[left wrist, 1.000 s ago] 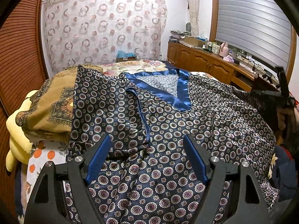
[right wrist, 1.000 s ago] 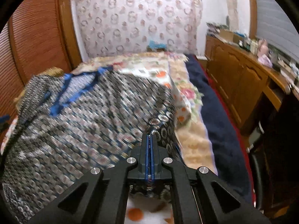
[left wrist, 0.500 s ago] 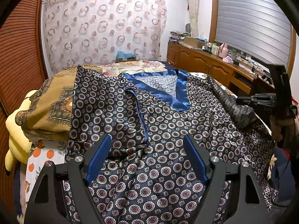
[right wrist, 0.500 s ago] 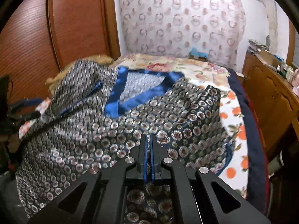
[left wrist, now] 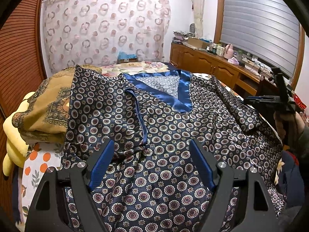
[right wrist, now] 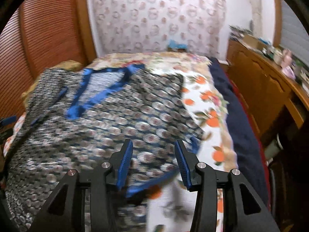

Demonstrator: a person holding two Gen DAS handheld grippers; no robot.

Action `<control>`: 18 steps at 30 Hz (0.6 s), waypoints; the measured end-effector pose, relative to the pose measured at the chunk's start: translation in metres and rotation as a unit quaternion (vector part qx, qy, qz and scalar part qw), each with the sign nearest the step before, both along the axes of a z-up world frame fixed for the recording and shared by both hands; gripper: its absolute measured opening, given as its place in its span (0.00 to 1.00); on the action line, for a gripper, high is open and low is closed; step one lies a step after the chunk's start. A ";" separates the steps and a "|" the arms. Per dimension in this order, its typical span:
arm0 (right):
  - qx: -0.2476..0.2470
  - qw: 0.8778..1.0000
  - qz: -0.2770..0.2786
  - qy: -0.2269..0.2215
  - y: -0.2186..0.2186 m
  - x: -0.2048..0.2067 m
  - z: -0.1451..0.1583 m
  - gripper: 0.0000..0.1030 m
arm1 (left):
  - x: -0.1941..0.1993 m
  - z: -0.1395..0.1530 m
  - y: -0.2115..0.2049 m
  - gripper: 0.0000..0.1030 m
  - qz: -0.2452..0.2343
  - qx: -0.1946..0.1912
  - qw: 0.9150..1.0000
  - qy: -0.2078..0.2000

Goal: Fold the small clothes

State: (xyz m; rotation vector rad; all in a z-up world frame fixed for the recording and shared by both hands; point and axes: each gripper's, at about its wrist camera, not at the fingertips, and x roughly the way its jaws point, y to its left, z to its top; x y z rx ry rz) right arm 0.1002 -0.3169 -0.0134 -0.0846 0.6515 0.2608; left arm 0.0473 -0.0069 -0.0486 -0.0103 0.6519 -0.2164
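I see my left tongs (left wrist: 150, 162) gaping wide above the patterned top (left wrist: 173, 135) spread on the bed (right wrist: 208, 104), while my right tongs (right wrist: 153, 159) have just been opening, nothing gripped.

Black two-finger grippers with blue pads

The left gripper (left wrist: 150, 162) had matte black angular arms, blue ribbed pads and silver round screw heads at the pivots; the right gripper (right wrist: 153, 160) matched it, its blue pads finely ridged; the person's hand (left wrist: 287, 123) on its handle emerged from a dark sleeve (left wrist: 304, 143).
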 end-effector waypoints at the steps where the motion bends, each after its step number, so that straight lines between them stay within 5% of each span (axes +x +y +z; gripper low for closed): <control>1: -0.001 1.000 -0.011 0.007 -0.004 0.004 -0.004 0.45 | 0.000 0.000 0.000 0.78 0.000 0.000 1.000 0.001; 12: -0.013 0.999 -0.035 0.027 -0.011 0.030 -0.017 0.45 | 0.002 -0.003 -0.003 0.78 -0.004 0.001 1.000 0.005; 17: -0.036 0.999 -0.010 0.025 0.001 0.034 -0.018 0.07 | 0.001 -0.004 -0.004 0.78 -0.003 0.000 1.000 0.006; 18: -0.033 0.999 -0.005 0.026 0.001 0.036 -0.018 0.07 | 0.001 -0.004 -0.004 0.78 -0.002 0.000 1.000 0.006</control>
